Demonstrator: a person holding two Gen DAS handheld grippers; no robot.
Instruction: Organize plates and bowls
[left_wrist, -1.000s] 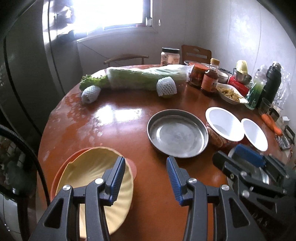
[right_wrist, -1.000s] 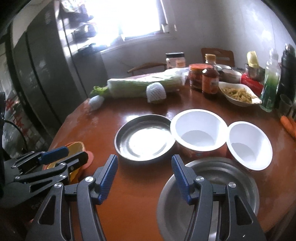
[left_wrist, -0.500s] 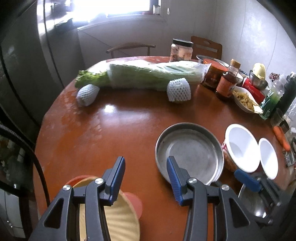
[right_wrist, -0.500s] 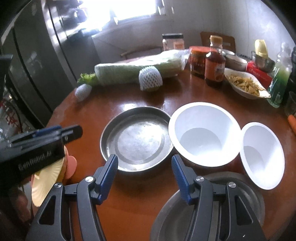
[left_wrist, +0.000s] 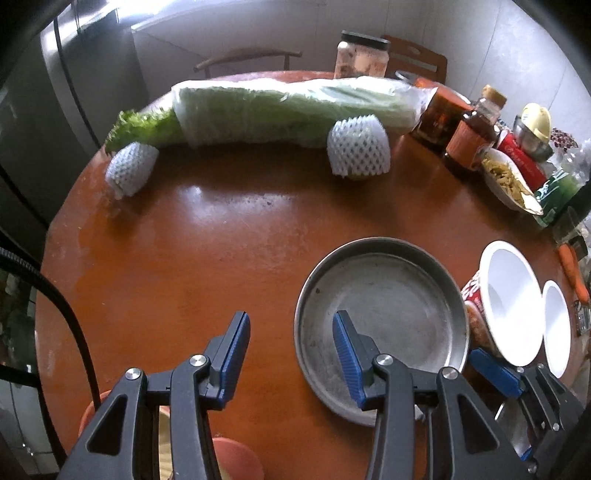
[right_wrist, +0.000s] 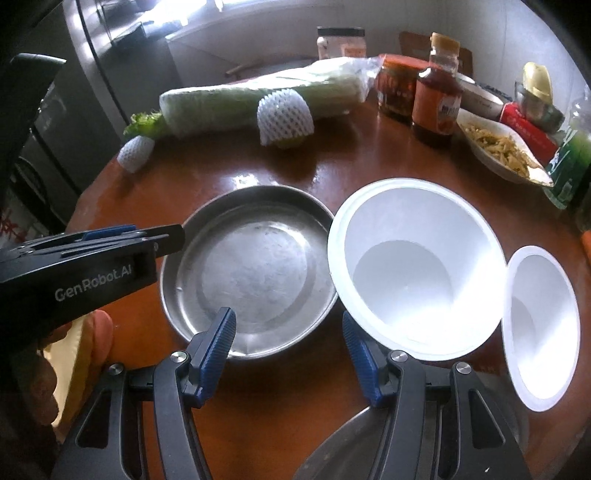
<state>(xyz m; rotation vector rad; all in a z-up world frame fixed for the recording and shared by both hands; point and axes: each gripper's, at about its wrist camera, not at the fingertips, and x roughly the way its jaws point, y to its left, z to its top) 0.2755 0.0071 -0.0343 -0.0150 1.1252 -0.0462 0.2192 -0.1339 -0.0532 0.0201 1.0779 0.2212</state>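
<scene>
A round steel plate (left_wrist: 388, 306) (right_wrist: 255, 269) lies in the middle of the orange table. My left gripper (left_wrist: 291, 350) hovers open and empty at the plate's left rim, its right finger over the plate. It also shows in the right wrist view as the left gripper (right_wrist: 162, 236). My right gripper (right_wrist: 288, 347) is open and empty above the plate's near rim, beside a large white bowl (right_wrist: 413, 273) (left_wrist: 513, 306). A small white bowl (right_wrist: 539, 332) leans to its right. A second steel plate (right_wrist: 351, 443) sits under the right gripper. A yellow plate (right_wrist: 70, 362) on an orange one lies near left.
A wrapped cabbage (left_wrist: 288, 110) and two foam-netted fruits (left_wrist: 358, 147) lie across the far side. Jars, a sauce bottle (right_wrist: 437, 99), a dish of food (right_wrist: 502, 147), a green bottle and a carrot (left_wrist: 572, 266) crowd the right edge. A fridge stands at the left.
Both grippers have moved forward and lower over the table towards the middle steel plate. The yellow plate has slid almost out of the left wrist view. The jaws have kept their width.
</scene>
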